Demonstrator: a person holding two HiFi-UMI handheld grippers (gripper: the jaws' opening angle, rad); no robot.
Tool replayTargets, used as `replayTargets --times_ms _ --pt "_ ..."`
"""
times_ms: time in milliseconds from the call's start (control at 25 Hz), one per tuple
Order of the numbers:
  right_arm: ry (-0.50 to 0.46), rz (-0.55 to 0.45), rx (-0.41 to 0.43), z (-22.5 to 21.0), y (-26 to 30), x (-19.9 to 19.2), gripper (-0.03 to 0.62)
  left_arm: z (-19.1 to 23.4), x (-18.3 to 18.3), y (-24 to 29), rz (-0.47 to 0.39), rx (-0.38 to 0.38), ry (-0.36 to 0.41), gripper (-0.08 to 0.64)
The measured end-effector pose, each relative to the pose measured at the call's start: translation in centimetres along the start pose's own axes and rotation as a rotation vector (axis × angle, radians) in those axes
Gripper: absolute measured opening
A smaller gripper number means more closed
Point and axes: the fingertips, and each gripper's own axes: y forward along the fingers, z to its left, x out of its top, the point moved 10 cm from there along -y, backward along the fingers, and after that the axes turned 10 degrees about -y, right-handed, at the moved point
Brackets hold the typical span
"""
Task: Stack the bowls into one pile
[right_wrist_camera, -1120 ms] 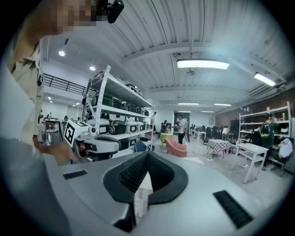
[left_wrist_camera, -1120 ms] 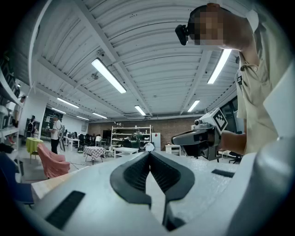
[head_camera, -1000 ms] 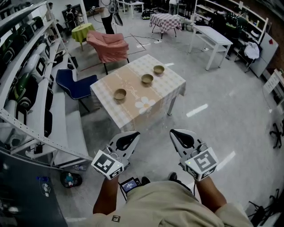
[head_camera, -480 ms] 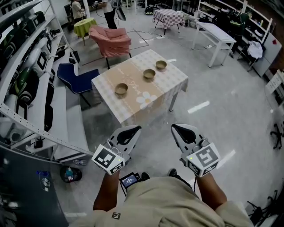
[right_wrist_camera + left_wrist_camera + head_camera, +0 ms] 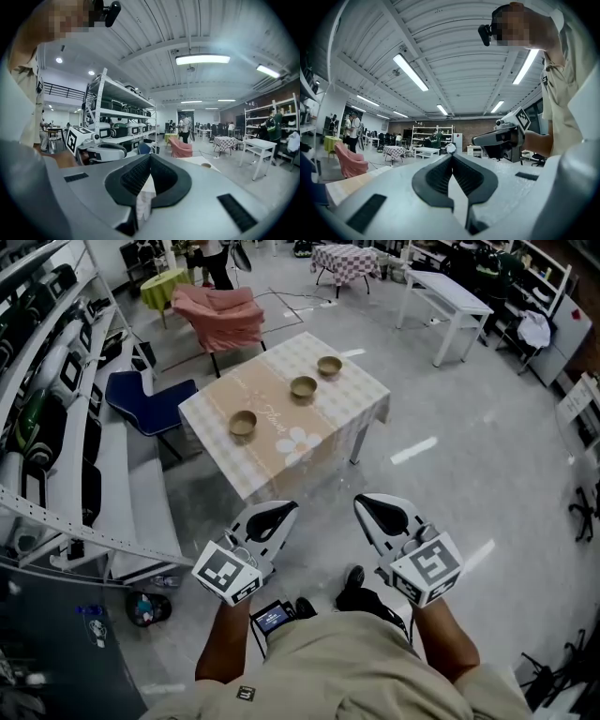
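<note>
Three tan bowls stand apart in a slanting row on a low table (image 5: 319,442) with a checked cloth: one near the left (image 5: 243,423), one in the middle (image 5: 303,386), one at the far right (image 5: 329,366). My left gripper (image 5: 278,512) and right gripper (image 5: 373,508) are held close to my body over the floor, well short of the table. Both are shut with nothing between the jaws. The right gripper view shows its shut jaws (image 5: 149,160), the left gripper (image 5: 101,151) beside it, and one bowl (image 5: 206,165) far off.
Long shelving (image 5: 47,427) with machines runs down the left, with a white bench (image 5: 145,512) below it. A blue chair (image 5: 150,404) and a pink-draped chair (image 5: 225,320) stand behind the table. A white table (image 5: 445,301) is at the far right. Grey floor lies between me and the table.
The head view has shifted a little and the table now sits slightly further left and up. A shoe shows below the grippers. Both grippers stay shut near my body.
</note>
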Motion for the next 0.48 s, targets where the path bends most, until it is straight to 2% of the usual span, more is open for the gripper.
replayTargets --times_ms 480 --pt "0.034 -0.02 0.058 -10.6 2.8 -2.4 0.003 3.3 0.5 9.0 0.038 0.079 -0.001 0.008"
